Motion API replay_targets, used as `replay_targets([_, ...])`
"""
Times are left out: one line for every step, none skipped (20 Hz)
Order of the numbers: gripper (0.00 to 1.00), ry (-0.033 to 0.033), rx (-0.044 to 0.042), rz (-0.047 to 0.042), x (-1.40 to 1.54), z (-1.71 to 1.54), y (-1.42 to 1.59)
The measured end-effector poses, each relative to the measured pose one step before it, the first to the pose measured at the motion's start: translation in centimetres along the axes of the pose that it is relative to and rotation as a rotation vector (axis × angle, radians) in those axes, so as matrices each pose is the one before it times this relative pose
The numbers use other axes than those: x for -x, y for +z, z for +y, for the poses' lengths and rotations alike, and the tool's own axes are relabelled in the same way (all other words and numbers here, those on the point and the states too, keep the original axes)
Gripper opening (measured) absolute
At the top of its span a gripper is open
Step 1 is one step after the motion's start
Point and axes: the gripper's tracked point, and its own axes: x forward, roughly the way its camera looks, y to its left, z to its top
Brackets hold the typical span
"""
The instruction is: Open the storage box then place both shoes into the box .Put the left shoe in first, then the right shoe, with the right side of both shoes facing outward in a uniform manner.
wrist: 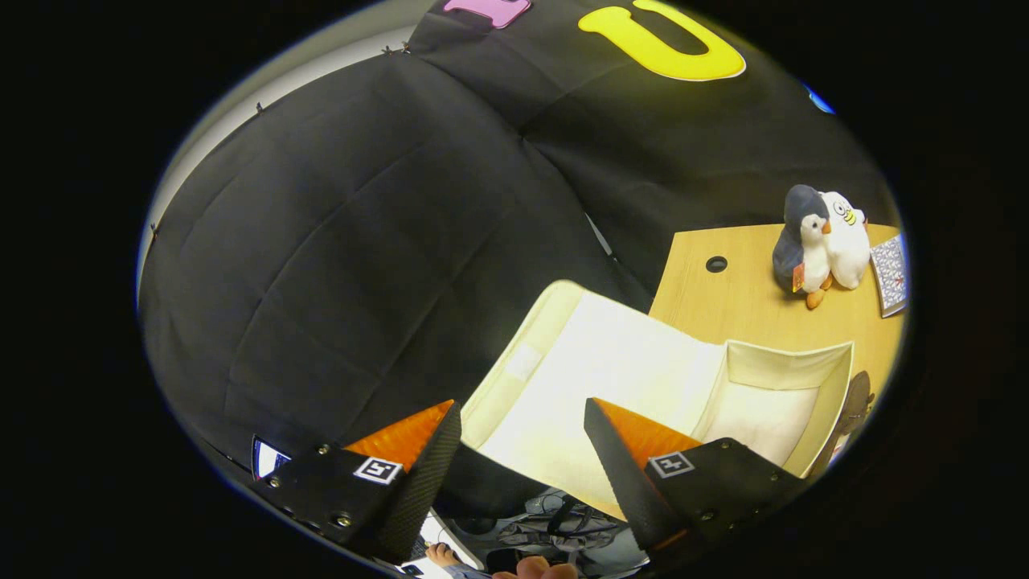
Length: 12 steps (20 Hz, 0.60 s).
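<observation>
Gaping wide, the gripper [522,450] is gripping nothing, fingers apart and touching no object. Between and just ahead of them the cream storage box [611,378] is lying open, lid flap folded out, interior bare. Box is sitting on the wooden table [748,310]. Beyond it, two plush penguins [820,241] are standing near a patterned booklet [891,275].

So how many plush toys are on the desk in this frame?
2. A dark penguin plush and a white plush stand touching each other on the wooden desk, beyond the open storage box. The tool is open. Others may be hidden.
</observation>
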Motion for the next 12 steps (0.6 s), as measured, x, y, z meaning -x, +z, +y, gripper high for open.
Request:
replay_targets([0.96, 0.00076, -0.00285, 0.0004, 0.303, -0.141, 0.016])
replay_targets([0.96, 0.00154, -0.00181, -0.0003, 0.33, -0.174, -0.035])
replay_targets([0.96, -0.00103, 0.0003, 0.00027, 0.357, -0.261, 0.01])
replay_targets([0.96, 0.00146, 0.00407, -0.0027, 0.615, -0.248, 0.143])
replay_targets([0.96, -0.00081, 0.00939, -0.00647, 0.689, -0.312, 0.131])
replay_targets([0.96, -0.00708, 0.01454, -0.00967, 0.883, -0.714, 0.251])
replay_targets([0.96, -0.01105, 0.01592, -0.0123, 1.045, -0.996, 0.314])
replay_targets([0.96, -0.01555, 0.01459, -0.01188, 1.082, -1.03, 0.201])
replay_targets([0.96, -0.01801, 0.01225, -0.01275, 1.032, -1.173, 0.178])
replay_targets([0.96, -0.01944, 0.0107, -0.0104, 0.961, -1.314, 0.133])
replay_targets([0.96, -0.02318, 0.0141, -0.01012, 0.93, -1.341, 0.086])
replay_targets([0.96, -0.02756, 0.01793, -0.0066, 0.823, -1.555, 0.098])
